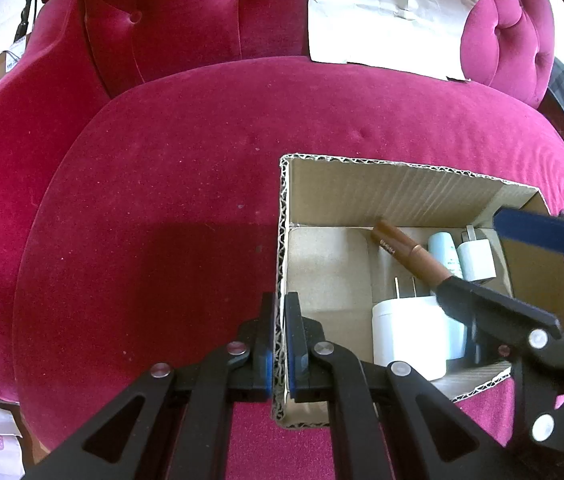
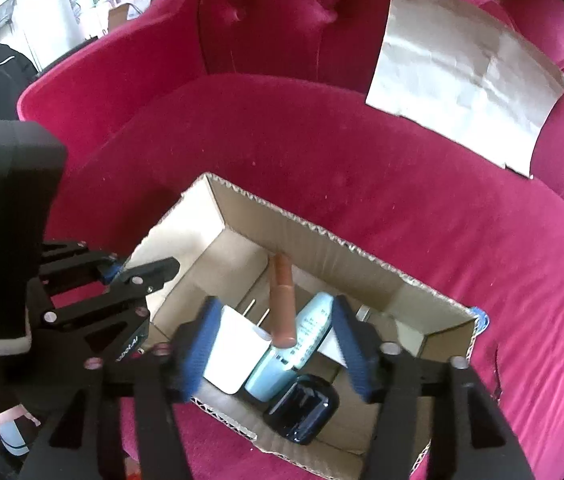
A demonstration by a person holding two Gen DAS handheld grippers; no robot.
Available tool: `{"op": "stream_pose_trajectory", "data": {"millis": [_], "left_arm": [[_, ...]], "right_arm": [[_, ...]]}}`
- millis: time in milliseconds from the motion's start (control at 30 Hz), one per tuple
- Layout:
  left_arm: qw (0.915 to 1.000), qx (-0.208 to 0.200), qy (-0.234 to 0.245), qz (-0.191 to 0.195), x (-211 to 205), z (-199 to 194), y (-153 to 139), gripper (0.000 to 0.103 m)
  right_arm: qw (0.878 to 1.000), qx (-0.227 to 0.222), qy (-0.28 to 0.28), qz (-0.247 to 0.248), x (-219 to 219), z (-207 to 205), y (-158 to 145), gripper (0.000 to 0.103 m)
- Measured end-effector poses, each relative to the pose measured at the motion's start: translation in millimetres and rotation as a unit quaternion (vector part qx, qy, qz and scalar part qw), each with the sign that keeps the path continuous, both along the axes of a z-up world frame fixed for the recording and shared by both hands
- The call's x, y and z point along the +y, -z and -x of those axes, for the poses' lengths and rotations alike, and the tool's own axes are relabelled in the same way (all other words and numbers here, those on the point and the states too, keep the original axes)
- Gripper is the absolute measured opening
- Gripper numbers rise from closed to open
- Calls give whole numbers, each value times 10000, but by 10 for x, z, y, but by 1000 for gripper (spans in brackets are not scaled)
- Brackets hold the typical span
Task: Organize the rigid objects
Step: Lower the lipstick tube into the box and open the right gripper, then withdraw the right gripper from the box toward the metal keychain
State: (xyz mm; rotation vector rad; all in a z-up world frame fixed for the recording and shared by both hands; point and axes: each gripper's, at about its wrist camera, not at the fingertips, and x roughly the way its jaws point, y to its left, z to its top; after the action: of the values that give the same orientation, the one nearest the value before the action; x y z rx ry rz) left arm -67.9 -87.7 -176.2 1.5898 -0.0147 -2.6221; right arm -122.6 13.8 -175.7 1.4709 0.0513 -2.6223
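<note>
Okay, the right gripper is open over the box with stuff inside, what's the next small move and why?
Probably lift the right gripper straight up out of the cardboard box. Its jaws stand open and grip nothing, the copper tube already lies inside, and the left gripper pinches the box wall steady.

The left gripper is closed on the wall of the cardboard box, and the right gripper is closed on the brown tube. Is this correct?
Not quite. The right gripper is open above the brown tube, not closed on it, as the right wrist view shows. The left gripper is indeed closed on the cardboard box wall.
</note>
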Motion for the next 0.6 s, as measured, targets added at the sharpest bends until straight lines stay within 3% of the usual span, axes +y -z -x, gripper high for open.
{"op": "stream_pose_trajectory", "data": {"millis": [67, 233, 300, 600], "left_arm": [[10000, -2, 5, -1, -3, 1, 2, 4], [10000, 4, 1, 4, -5, -7, 3, 4], [10000, 0, 1, 14, -4, -1, 8, 4], [10000, 2, -3, 27, 11, -12, 1, 4]], "right_arm": [[9999, 52, 48, -81, 12, 6, -22, 71], [9993, 82, 221, -281, 94, 30, -10, 96], [9992, 80, 276, -274, 144, 34, -7, 101], [9986, 105, 372, -357, 201, 29, -1, 103]]}}
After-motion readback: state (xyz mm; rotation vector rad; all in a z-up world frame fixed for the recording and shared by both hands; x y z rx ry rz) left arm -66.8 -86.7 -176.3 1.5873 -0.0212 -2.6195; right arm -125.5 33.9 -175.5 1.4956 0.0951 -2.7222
